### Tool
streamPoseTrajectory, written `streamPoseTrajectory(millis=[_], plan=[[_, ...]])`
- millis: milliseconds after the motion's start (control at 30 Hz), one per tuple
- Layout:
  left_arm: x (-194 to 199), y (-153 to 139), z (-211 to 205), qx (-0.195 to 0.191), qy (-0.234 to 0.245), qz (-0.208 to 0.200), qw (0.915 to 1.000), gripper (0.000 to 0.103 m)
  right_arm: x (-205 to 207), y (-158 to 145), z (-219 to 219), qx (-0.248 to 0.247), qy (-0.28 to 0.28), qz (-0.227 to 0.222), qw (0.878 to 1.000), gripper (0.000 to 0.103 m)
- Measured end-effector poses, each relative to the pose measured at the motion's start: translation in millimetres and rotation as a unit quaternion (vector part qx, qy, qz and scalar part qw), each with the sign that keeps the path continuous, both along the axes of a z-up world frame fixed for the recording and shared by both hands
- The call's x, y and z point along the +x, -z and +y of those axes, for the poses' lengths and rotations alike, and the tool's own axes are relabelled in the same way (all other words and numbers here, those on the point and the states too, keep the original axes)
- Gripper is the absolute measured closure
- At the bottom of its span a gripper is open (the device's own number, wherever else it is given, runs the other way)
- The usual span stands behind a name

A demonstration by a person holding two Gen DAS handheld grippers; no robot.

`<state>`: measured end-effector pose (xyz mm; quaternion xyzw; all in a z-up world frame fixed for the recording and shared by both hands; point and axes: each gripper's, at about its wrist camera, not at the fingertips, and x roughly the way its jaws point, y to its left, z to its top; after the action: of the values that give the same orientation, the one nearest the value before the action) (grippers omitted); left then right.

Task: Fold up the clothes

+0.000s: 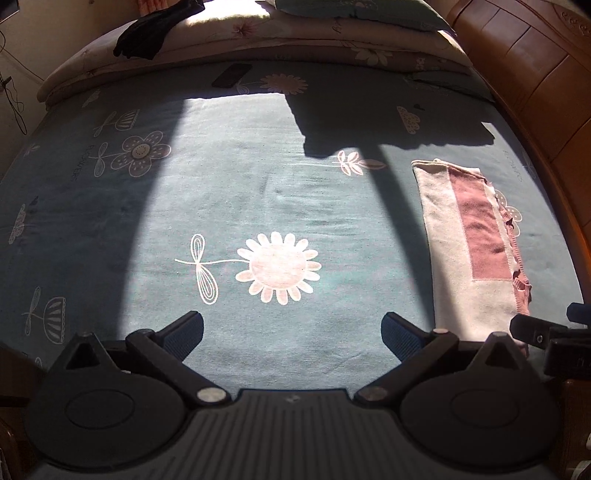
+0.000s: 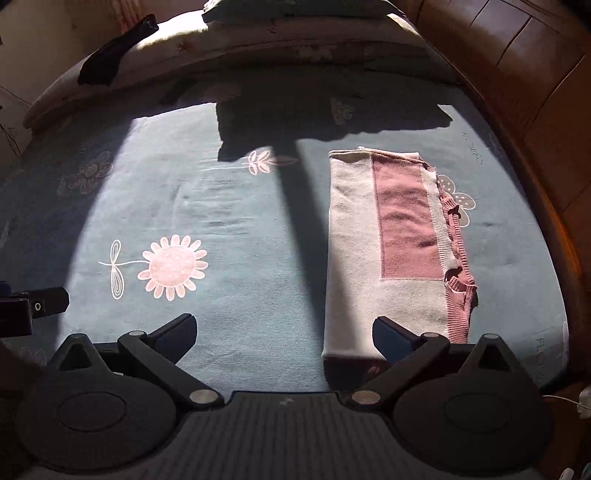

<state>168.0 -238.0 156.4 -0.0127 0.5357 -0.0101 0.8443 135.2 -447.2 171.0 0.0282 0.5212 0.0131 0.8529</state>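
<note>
Folded sweater (image 2: 391, 251), cream and pink knit: lies flat on the right side of the teal flowered bedsheet (image 2: 240, 206), near the wooden bed frame (image 2: 535, 110). Right gripper (image 2: 284, 332): jaws spread wide, empty, just before the sweater's near edge. Left gripper (image 1: 291, 332): jaws spread wide, empty, over bare sheet. Folded quilt (image 1: 295, 48), dark garment (image 1: 147, 33): far end.

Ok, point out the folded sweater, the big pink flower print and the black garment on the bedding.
folded sweater (image 2: 406, 221), right wrist view, on its pink panel.
big pink flower print (image 1: 277, 266), left wrist view, on the flower's round centre.
black garment (image 1: 147, 33), left wrist view, on its middle.
</note>
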Motion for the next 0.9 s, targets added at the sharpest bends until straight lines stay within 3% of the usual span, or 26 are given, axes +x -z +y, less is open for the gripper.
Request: streamPoseTrajectory(millis=[433, 900], plan=[[-3, 3, 29, 0.01, -0.04, 0.041, 0.9983, 0.001, -4, -23, 27, 0.002, -0.014, -0.011, 1.0, 0.0], [4, 3, 29, 0.012, -0.022, 0.043, 0.9988, 0.001, 0, -21, 28, 0.009, 0.002, 0.007, 1.0, 0.0]])
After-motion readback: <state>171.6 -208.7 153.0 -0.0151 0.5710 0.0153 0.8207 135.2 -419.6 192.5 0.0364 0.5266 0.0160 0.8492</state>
